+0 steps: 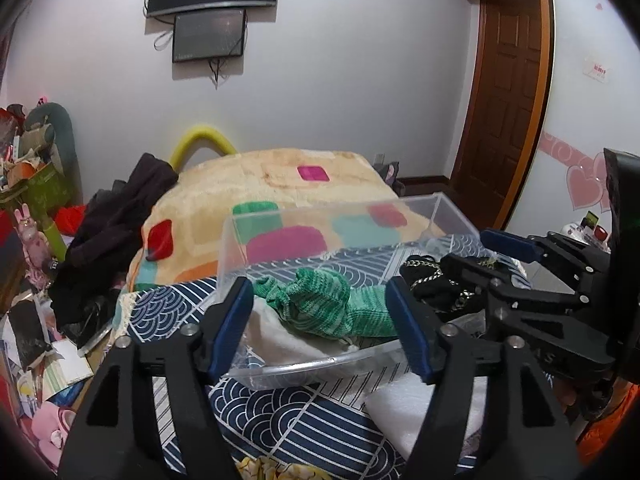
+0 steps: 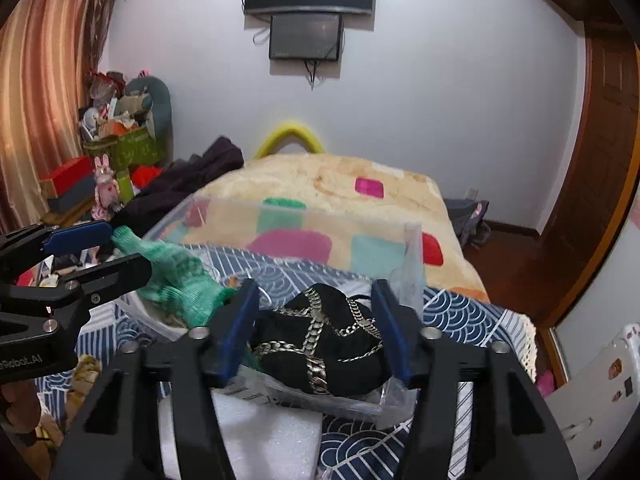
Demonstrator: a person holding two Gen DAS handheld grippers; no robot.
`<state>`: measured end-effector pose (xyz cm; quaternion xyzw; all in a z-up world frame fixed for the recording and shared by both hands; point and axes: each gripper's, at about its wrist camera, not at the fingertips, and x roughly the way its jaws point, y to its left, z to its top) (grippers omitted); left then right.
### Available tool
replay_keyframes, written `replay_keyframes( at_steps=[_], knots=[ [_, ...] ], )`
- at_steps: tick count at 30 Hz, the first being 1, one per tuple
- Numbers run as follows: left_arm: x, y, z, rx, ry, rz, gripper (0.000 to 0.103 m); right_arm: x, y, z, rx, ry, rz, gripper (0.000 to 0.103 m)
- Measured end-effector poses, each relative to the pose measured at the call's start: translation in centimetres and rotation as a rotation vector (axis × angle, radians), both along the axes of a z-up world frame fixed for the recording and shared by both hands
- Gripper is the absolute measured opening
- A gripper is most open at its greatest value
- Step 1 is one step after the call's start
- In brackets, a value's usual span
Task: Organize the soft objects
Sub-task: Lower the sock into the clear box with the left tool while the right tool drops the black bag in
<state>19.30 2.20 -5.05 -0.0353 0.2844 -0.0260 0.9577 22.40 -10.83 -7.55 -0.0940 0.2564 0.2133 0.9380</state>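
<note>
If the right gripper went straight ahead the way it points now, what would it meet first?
Most likely the black chain-trimmed item in the clear plastic bin: it lies between the open right gripper fingers, though depth is unclear.

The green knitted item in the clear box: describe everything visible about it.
The green knitted item is a soft, ribbed piece in mottled light and dark green, bunched up and lying stretched across the clear plastic box. It rests on white fabric inside the box, and its right end reaches toward a black item with metal chains. The open left gripper frames it; whether the fingers touch it is unclear. Its exact type cannot be told.
</note>
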Motion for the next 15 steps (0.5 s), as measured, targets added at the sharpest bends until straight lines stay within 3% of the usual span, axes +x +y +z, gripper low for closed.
replay_keyframes(
  at_steps=[3, 5, 10, 15],
  knots=[
    [-1.0, 0.1, 1.0, -0.001, -0.029, 0.006, 0.081, -0.8, -0.1, 0.9, 0.019, -0.03, 0.003, 0.063],
    [-1.9, 0.2, 1.7, -0.007, -0.056, 0.008, 0.084, -1.4, -0.4, 1.5, 0.038, -0.051, 0.0, 0.074],
    [-4.4, 0.4, 3.2, -0.005, -0.108, 0.002, 0.098, -3.2, -1.0, 2.5, 0.082, -0.097, 0.001, 0.084],
    [-6.9, 1.0, 3.6, 0.002, -0.133, 0.02, 0.102, -5.0, -1.2, 2.6, 0.107, -0.127, 0.007, 0.099]
  ],
)
